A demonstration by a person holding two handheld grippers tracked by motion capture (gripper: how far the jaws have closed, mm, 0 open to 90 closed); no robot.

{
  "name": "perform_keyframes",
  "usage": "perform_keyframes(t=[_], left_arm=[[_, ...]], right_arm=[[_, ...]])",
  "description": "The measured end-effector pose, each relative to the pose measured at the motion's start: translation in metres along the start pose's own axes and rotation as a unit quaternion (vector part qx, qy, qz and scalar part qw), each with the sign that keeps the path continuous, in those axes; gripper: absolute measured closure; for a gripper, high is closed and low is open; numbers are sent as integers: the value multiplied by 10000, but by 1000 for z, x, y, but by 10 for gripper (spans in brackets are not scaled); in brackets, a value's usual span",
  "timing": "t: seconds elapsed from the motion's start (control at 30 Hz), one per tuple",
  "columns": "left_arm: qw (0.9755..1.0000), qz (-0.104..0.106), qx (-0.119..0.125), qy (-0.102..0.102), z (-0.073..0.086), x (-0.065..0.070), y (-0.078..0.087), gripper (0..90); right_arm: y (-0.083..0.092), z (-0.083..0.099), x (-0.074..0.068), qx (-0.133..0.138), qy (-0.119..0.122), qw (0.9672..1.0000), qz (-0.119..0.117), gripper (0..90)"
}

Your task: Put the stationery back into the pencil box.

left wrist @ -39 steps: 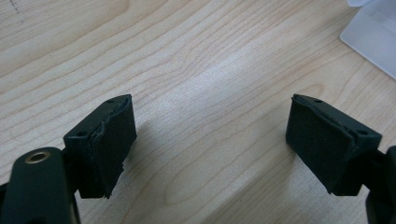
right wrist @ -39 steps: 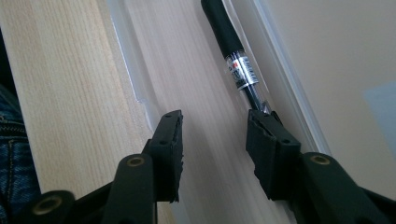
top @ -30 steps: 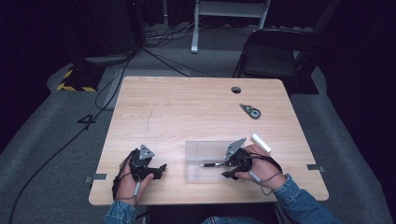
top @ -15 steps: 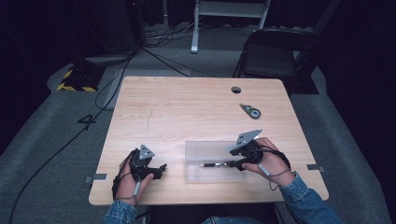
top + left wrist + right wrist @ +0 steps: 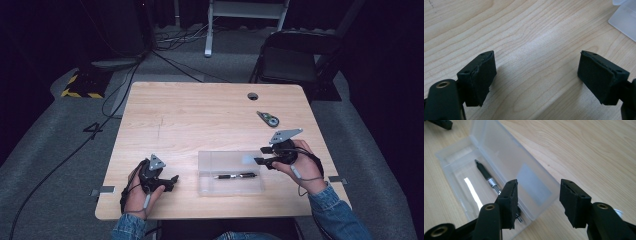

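Note:
A clear plastic box (image 5: 206, 181) lies open near the table's front edge, its lid (image 5: 240, 159) folded back flat. Inside it lies a black pen (image 5: 235, 176). The right gripper view looks down on the box (image 5: 454, 167), the lid (image 5: 524, 175) and the pen (image 5: 485, 173). My right gripper (image 5: 260, 155) hovers just off the box's right end, open, with nothing between its jaws (image 5: 539, 187). My left gripper (image 5: 171, 180) rests low on the table left of the box, open and holding nothing (image 5: 536, 62). A corner of the box (image 5: 626, 20) shows at the upper right of the left gripper view.
A small black tool (image 5: 268, 119) lies at the right of the wooden table (image 5: 200, 115), with a round cable hole (image 5: 252, 96) behind it. A dark chair (image 5: 295, 60) stands past the far edge. Cables run over the grey floor at the left.
My right gripper has drawn back from the pen's end in the box, moving to the right and upward. The pen stays in the box. The left hand has not moved.

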State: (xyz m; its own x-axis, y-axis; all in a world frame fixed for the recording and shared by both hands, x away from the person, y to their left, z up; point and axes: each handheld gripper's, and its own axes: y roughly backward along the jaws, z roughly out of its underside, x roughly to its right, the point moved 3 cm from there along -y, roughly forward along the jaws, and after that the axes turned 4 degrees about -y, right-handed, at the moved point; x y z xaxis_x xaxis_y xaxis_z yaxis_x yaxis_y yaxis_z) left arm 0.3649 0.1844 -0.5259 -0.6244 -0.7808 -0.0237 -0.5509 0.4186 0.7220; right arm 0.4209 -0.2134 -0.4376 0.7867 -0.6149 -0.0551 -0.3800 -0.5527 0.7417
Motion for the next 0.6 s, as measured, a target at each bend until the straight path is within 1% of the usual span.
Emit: perform_keyframes(t=[0.13,0.3,0.37,0.43,0.47,0.53,0.57,0.6], left_arm=[[10000,-9,9,19,0,0,0,157],[10000,2,-6,14,0,0,0,156],[10000,-23,-9,-21,0,0,0,156],[10000,-34,17,32,1,0,1,156],[10000,-31,2,3,1,0,1,157],[10000,-47,11,36,2,0,2,156],[10000,-61,8,3,2,0,2,156],[10000,-58,9,11,3,0,2,156]], right_arm=[[5,1,16,151,-250,9994,183,484],[6,0,36,284,-438,9978,413,451],[5,-2,46,341,-507,9968,515,444],[4,-4,56,361,-580,9958,606,437],[4,-5,62,373,-616,9953,647,433],[3,-7,72,391,-687,9941,745,415],[2,-8,77,399,-723,9935,789,410],[1,-10,81,423,-767,9928,823,401]])
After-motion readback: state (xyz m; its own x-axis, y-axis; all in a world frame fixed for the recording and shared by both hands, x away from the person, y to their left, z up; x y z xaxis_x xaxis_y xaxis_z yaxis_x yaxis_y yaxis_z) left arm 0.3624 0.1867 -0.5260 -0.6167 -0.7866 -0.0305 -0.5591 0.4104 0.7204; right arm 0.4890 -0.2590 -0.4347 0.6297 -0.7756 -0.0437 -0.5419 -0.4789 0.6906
